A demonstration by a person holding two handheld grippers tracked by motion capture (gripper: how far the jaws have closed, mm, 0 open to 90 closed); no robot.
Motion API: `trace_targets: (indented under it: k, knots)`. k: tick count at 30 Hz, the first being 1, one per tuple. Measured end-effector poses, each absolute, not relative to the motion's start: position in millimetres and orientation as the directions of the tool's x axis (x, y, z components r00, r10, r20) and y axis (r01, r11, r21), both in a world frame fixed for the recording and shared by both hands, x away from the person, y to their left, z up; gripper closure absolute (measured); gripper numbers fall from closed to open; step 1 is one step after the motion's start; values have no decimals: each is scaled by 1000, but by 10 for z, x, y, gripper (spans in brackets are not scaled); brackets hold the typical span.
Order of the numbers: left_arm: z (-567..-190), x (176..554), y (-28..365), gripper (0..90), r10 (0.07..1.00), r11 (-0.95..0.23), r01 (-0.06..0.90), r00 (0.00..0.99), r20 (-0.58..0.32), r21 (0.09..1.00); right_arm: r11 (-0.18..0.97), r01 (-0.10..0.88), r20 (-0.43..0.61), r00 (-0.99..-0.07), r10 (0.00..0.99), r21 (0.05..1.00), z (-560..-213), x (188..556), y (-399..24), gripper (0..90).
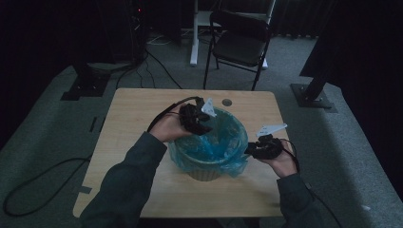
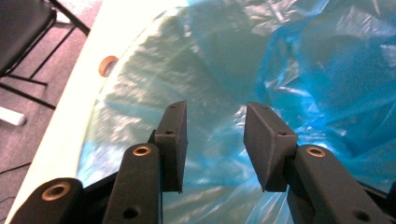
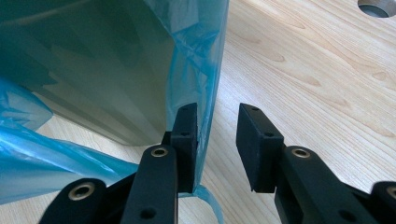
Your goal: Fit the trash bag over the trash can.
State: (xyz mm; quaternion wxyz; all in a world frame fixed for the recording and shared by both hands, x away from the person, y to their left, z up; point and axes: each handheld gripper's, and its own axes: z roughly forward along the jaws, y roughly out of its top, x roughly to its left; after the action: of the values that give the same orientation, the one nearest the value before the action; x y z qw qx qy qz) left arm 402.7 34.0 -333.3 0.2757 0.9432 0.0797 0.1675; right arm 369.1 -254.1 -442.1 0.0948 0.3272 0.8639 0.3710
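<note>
A beige bin [image 1: 205, 172] lined with a blue plastic bag [image 1: 214, 142] stands in the middle of the wooden table [image 1: 138, 114]. My left gripper [image 1: 195, 118] hovers over the bin's far left rim. In the left gripper view its jaws [image 2: 215, 109] stand open above the crumpled bag [image 2: 317, 60], with nothing between the pads. My right gripper [image 1: 259, 148] is at the bin's right rim. Its jaws [image 3: 217, 109] are open beside the bin wall [image 3: 107, 70]; the hanging edge of the bag [image 3: 205, 70] lies against one pad [image 3: 187, 135].
A round hole [image 1: 226, 102] sits in the table near its far edge. A black folding chair [image 1: 240, 42] stands behind the table on grey carpet. Cables run across the floor at the left. Black stand bases flank the table.
</note>
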Motion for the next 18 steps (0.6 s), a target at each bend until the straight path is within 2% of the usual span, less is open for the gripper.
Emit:
trace_targets:
  k: [18]
  knots:
    - [-3296,4055,466,599,276,-818,78,922,271,570,507,499,82,-765,639,703,-4422,3691,-2556,684]
